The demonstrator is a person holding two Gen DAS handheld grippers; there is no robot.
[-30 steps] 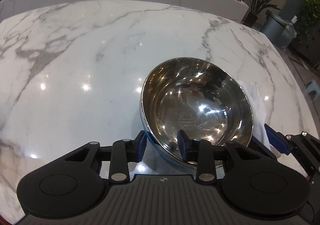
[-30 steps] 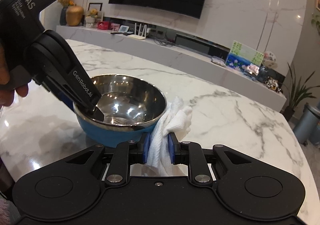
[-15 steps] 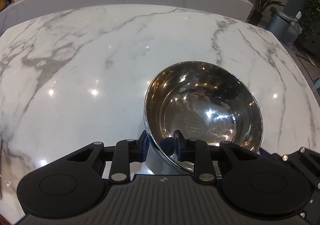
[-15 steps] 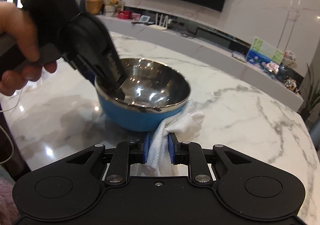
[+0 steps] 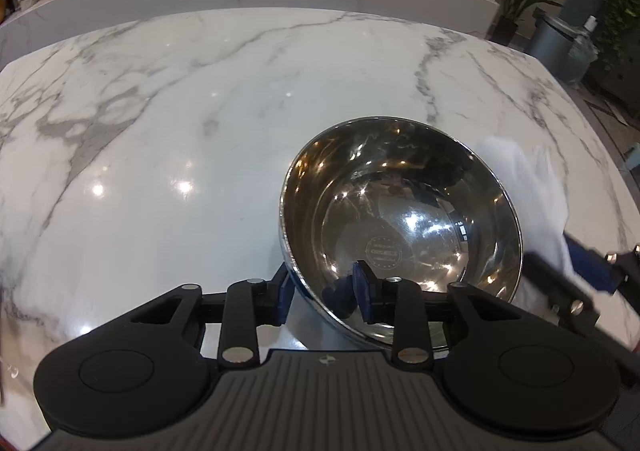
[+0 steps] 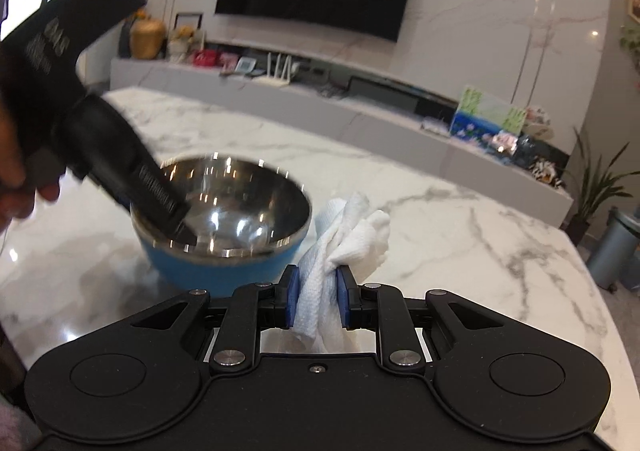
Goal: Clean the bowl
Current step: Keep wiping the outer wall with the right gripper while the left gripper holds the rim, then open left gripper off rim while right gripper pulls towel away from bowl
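- The bowl [image 5: 400, 227], steel inside and blue outside, sits on the marble table [image 5: 180, 139]; it fills the lower right of centre in the left wrist view and the left of centre in the right wrist view [image 6: 224, 219].
- The left gripper [image 5: 324, 291] clamps the bowl's near rim: one blue pad outside the wall, the other inside, at the bottom centre of its frame.
- In the right wrist view that gripper [image 6: 182, 229] reaches down into the bowl from the upper left, with a hand [image 6: 16, 179] at the left edge.
- The right gripper [image 6: 316, 299] pinches a white cloth [image 6: 344, 239] narrowly, just right of the bowl, bottom centre.
- The cloth [image 5: 532, 187] looks blurred at the bowl's right side.
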